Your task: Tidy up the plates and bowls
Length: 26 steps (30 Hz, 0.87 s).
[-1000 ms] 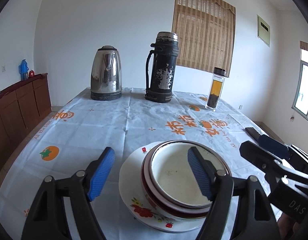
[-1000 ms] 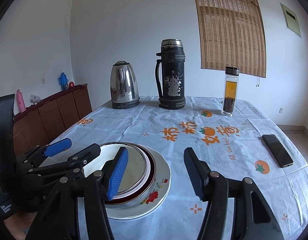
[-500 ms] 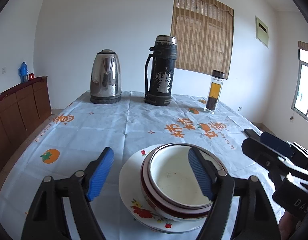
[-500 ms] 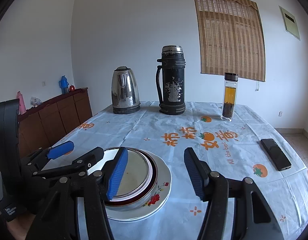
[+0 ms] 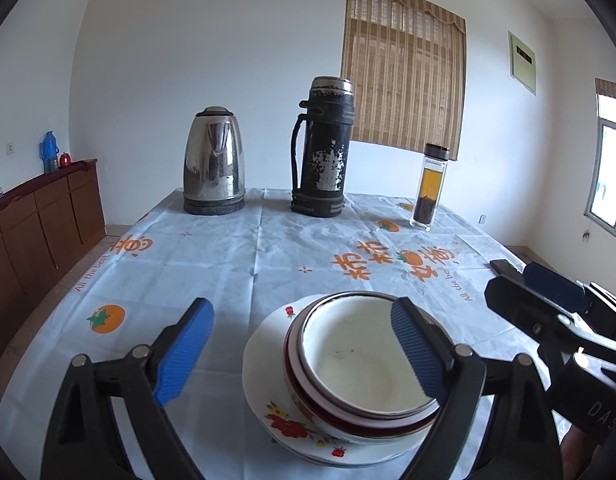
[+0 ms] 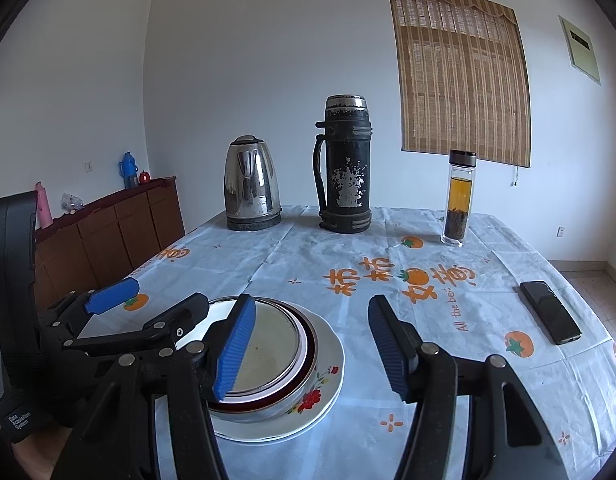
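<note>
A white bowl [image 5: 359, 364] sits nested in a red-rimmed bowl [image 5: 304, 392] on a flowered plate [image 5: 264, 388], near the table's front edge. My left gripper [image 5: 300, 350] hovers over the stack's left side with its jaws opening. Its pads touch nothing; the right pad [image 5: 415, 348] overlaps the bowl's rim in view. In the right wrist view the stack [image 6: 276, 344] lies low and left, with the left gripper [image 6: 148, 308] above its far left side. My right gripper [image 6: 311, 350] is open and holds nothing, its left pad [image 6: 234, 348] over the bowl.
A steel kettle [image 5: 214, 160], a black thermos [image 5: 321, 148] and a tea bottle [image 5: 429, 188] stand at the table's far end. A black phone [image 6: 549, 312] lies on the right of the tablecloth. A wooden sideboard [image 5: 40, 224] runs along the left wall.
The left gripper's jaws have spread a little wider. Both views have tipped slightly, and the stack of dishes has not moved.
</note>
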Motion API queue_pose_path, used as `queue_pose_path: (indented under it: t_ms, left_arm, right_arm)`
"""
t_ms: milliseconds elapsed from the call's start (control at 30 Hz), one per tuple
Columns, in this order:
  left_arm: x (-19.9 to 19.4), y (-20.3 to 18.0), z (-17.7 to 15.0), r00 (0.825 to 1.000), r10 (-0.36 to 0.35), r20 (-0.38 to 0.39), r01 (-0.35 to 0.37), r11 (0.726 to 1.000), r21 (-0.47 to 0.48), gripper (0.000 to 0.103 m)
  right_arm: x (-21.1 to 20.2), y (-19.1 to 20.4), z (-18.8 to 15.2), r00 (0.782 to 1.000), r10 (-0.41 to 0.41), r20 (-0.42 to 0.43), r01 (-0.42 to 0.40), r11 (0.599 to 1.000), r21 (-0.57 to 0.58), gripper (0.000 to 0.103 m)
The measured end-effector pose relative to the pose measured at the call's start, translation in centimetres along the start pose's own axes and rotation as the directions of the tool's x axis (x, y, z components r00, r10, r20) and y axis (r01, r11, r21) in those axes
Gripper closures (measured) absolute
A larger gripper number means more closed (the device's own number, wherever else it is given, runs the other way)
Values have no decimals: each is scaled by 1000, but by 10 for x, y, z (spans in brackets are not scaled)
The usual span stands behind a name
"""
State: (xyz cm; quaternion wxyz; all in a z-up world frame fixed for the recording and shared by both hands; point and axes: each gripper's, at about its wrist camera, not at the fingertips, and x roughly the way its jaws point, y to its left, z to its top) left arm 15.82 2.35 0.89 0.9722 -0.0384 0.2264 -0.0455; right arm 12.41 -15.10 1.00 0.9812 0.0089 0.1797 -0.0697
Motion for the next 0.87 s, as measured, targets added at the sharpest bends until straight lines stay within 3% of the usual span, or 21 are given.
queue_pose_path:
  t_ms: [400,533,733,867]
  left_arm:
    - [-2,1,4,1000,26,10,-26,1000,-7,9]
    - [-6,2,4,998,52,42,-52,999,-6,4]
    - [-13,-5,4,992,75,97,-79,996,39,4]
    - [-14,-2,5,994,54,96,-57,998,28,4]
  right_arm:
    - [-6,1,2,1000,-7,24,7,1000,-9,42]
    - [-7,3,1,1000,-5,28,5,1000,-13,42]
    - [-7,4,1,999,-2,34,3,1000,-17,42]
    - [-9,3,1,999,-3,41,3,1000,-13,42]
